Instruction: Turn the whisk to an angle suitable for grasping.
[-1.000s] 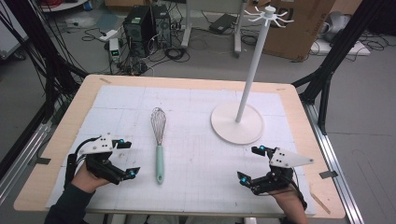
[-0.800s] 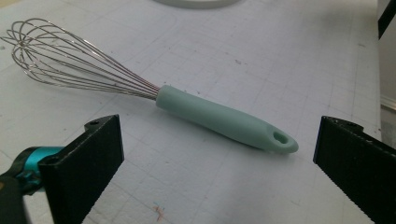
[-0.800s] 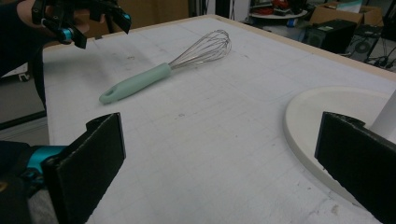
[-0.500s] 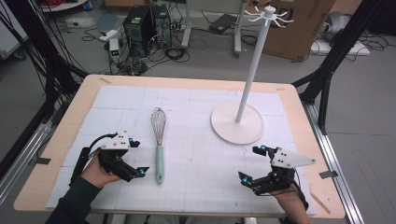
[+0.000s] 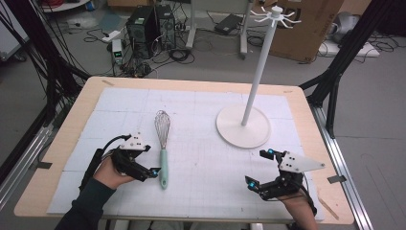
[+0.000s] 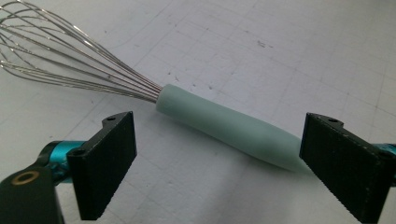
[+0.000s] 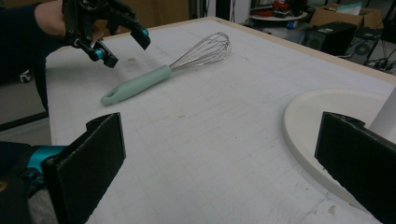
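Nothing grabbed yet. The whisk (image 5: pixel 163 143) lies flat on the counter (image 5: pixel 201 91), its mint handle between the wide-open jaws of the left gripper (image 6: pixel 217 161). The right gripper (image 5: pixel 263 168) sits released near the hanging stand (image 5: pixel 253 86). Probably everything's left.

The whisk (image 6: pixel 224 123) has shiny metal wires and a matt, smooth mint handle; the white mat (image 5: pixel 201 158) looks scuffed, the table (image 5: pixel 72 127) pale wood.

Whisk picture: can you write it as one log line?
left gripper: open beside mint-handled wire whisk | right gripper: open, empty | whisk flat on table
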